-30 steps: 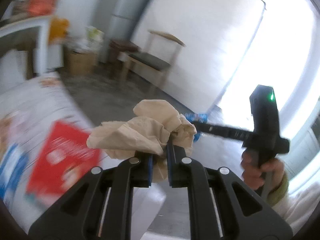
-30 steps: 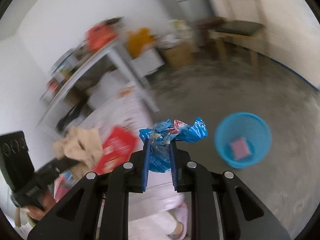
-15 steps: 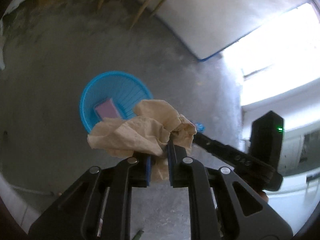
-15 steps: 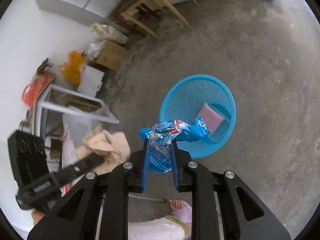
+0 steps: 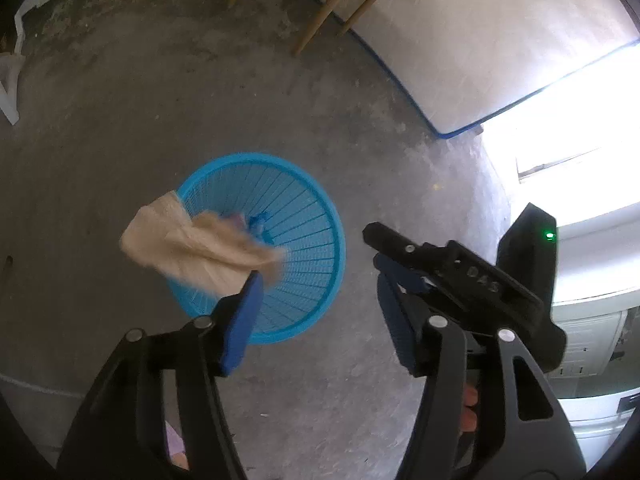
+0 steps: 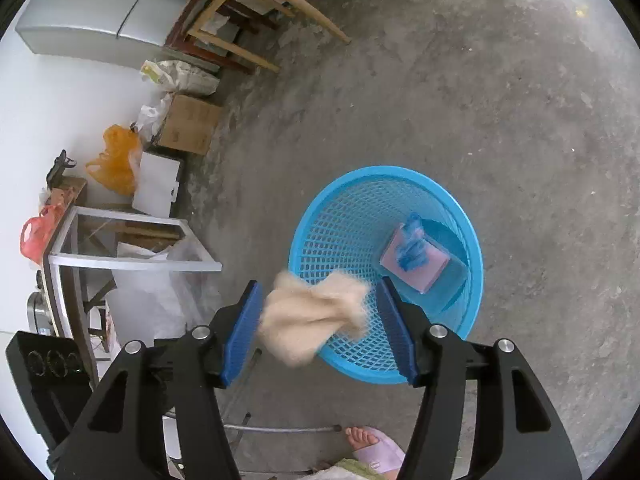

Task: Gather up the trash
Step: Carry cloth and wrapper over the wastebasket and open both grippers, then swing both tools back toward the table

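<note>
A crumpled beige paper wad (image 5: 196,248), blurred, hangs in the air over the near rim of a blue mesh basket (image 5: 316,216), touching neither set of fingers; in the right wrist view the same wad (image 6: 316,316) shows between the two blue pads, apart from both. The basket (image 6: 344,216) stands on a bare grey concrete floor (image 6: 500,100) and already holds a pink sponge-like block (image 6: 420,268) with a scrunched blue wrapper (image 6: 412,244) lying on top of it. The left gripper (image 5: 320,312) is spread wide and released, its blue-padded fingers (image 5: 244,320) pointing down at the basket. The right gripper (image 6: 318,328) is likewise spread wide with nothing in its grasp; seen from the left wrist it (image 5: 380,252) reaches in from the right, a green light glowing on its black housing. At the bottom edge, a foot in a pink slipper (image 6: 376,446) stands on the floor just short of the basket. Farther off, a white-framed bench (image 6: 132,240) stands near the wall with a red plastic bag (image 6: 38,234) at its end, beside an orange bag (image 6: 114,164), a cardboard box (image 6: 188,124) and wooden chairs (image 6: 248,28) in front of a grey refrigerator (image 6: 100,12)
</note>
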Available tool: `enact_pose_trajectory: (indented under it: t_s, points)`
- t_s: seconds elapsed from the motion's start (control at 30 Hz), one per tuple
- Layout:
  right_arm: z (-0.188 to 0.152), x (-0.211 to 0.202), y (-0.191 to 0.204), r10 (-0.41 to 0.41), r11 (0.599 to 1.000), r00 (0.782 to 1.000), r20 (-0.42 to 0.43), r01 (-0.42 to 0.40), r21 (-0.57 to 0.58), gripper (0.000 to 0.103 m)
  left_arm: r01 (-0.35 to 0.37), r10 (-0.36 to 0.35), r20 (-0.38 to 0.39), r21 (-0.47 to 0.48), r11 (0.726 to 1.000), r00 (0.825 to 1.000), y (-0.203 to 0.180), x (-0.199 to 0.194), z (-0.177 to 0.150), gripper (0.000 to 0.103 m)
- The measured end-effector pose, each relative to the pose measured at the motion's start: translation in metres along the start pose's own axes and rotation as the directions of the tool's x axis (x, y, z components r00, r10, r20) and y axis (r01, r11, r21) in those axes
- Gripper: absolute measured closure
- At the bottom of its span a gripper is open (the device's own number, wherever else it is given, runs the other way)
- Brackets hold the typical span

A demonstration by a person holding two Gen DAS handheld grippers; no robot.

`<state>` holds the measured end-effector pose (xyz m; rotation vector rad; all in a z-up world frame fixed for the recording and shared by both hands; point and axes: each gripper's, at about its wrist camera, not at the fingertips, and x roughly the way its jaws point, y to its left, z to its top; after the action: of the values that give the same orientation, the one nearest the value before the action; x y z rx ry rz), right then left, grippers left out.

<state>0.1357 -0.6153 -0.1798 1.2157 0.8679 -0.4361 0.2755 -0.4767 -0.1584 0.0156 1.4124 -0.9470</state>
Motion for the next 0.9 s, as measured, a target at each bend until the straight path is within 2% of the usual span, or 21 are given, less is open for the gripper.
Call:
enact_pose_trajectory:
  t_s: [0.1, 0.23, 0.33, 0.4, 0.5, 0.67, 0.77, 0.87, 0.9]
  points:
    - [-0.003, -0.012, 0.0, 0.014, 1.0, 1.0, 0.024, -0.014, -0.005, 0.045, 0.021, -0.021, 0.012, 0.012, 1.0, 1.0, -0.003, -0.013, -0.002, 0.045]
    - [-0.015, -0.037, 0.006, 0.024, 0.998, 0.998, 0.061, -0.021, -0.053, 0.045, 0.057, -0.06, 0.053, 0.06, 0.997, 0.997, -0.016, -0.052, -0.007, 0.041]
    - [-0.03, -0.059, 0.012, 0.034, 0.995, 0.996, 0.082, -0.026, -0.097, 0.045, 0.068, -0.082, 0.099, 0.137, 0.988, 0.992, -0.032, -0.092, -0.017, 0.036]
    - [-0.044, -0.077, 0.019, 0.04, 0.989, 0.995, 0.091, -0.026, -0.142, 0.045, 0.05, -0.08, 0.153, 0.189, 0.981, 0.985, -0.035, -0.13, -0.033, 0.033]
    - [-0.068, -0.103, 0.032, 0.051, 0.976, 0.994, 0.095, -0.029, -0.215, 0.042, 0.017, -0.076, 0.241, 0.237, 0.971, 0.967, -0.034, -0.189, -0.062, 0.03]
    - [-0.117, -0.143, 0.062, 0.121, 0.935, 0.991, 0.057, -0.095, -0.343, 0.032, -0.051, -0.058, 0.379, 0.27, 0.961, 0.924, -0.016, -0.285, -0.139, 0.02]
    - [-0.15, -0.158, 0.083, 0.164, 0.905, 0.986, -0.005, -0.153, -0.396, 0.03, -0.122, 0.001, 0.458, 0.233, 0.965, 0.889, 0.008, -0.332, -0.199, 0.02]
    - [-0.182, -0.162, 0.108, 0.206, 0.87, 0.975, -0.079, -0.219, -0.441, 0.028, -0.237, 0.134, 0.548, 0.12, 0.964, 0.826, 0.039, -0.362, -0.268, 0.02]
    - [-0.192, -0.161, 0.118, 0.215, 0.86, 0.971, -0.108, -0.241, -0.45, 0.028, -0.251, 0.159, 0.559, 0.092, 0.964, 0.814, 0.047, -0.367, -0.283, 0.02]
